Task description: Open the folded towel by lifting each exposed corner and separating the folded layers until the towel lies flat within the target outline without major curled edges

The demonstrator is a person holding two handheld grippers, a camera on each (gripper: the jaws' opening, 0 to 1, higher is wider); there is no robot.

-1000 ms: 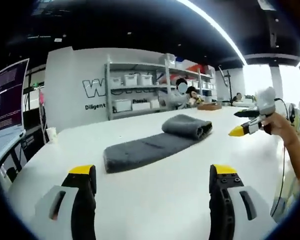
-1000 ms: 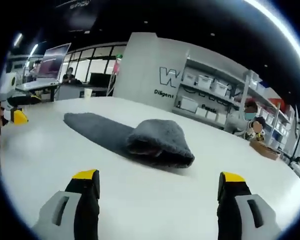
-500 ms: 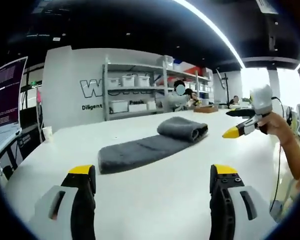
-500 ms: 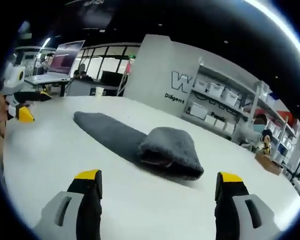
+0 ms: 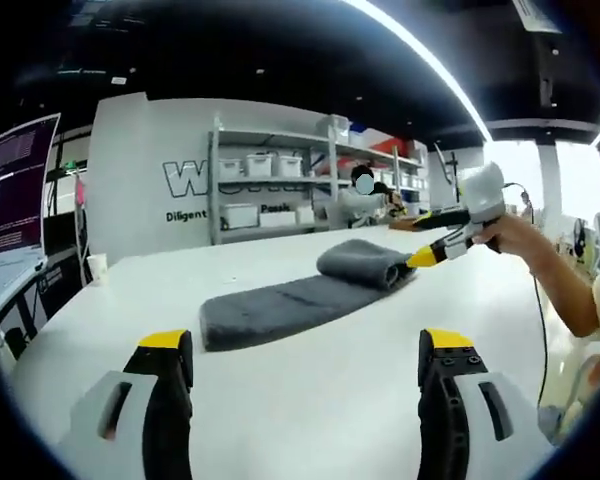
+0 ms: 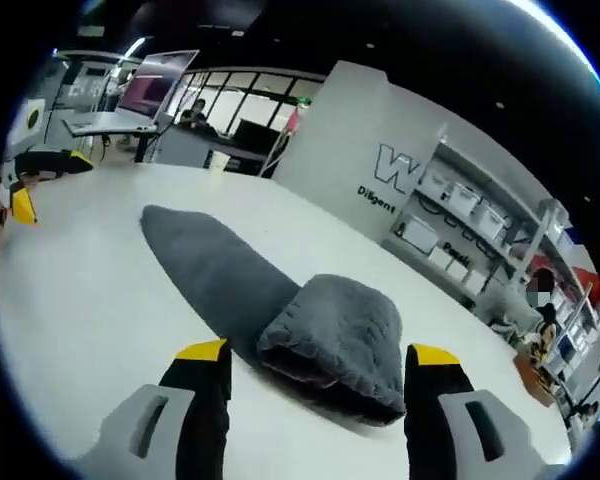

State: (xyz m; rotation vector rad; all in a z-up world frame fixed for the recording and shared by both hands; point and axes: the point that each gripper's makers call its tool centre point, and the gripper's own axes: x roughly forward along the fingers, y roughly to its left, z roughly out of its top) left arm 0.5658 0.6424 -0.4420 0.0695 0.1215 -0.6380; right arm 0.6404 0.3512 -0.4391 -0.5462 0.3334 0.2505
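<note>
A grey towel (image 5: 280, 305) lies on the white table (image 5: 310, 410) as a long strip, its far right end folded over into a thick bundle (image 5: 365, 262). My left gripper (image 5: 308, 345) is open, well short of the strip's near left end, nothing between its jaws. My right gripper (image 5: 430, 252), held by a hand, points its yellow tips at the bundle from the right. In the right gripper view, the right gripper (image 6: 320, 352) is open with its jaws either side of the bundle (image 6: 340, 335); the strip (image 6: 205, 265) runs away to the left, where the left gripper (image 6: 22, 200) shows.
Shelves with white bins (image 5: 270, 190) stand against the back wall. A monitor (image 5: 10, 200) and a paper cup (image 5: 97, 267) sit at the table's left. A person (image 5: 365, 195) sits behind the table. Desks with screens (image 6: 130, 110) stand farther off.
The right gripper has moved in from the right and now sits close at the towel's folded end, jaws straddling it. The left gripper has stayed roughly in place. The towel has not moved.
</note>
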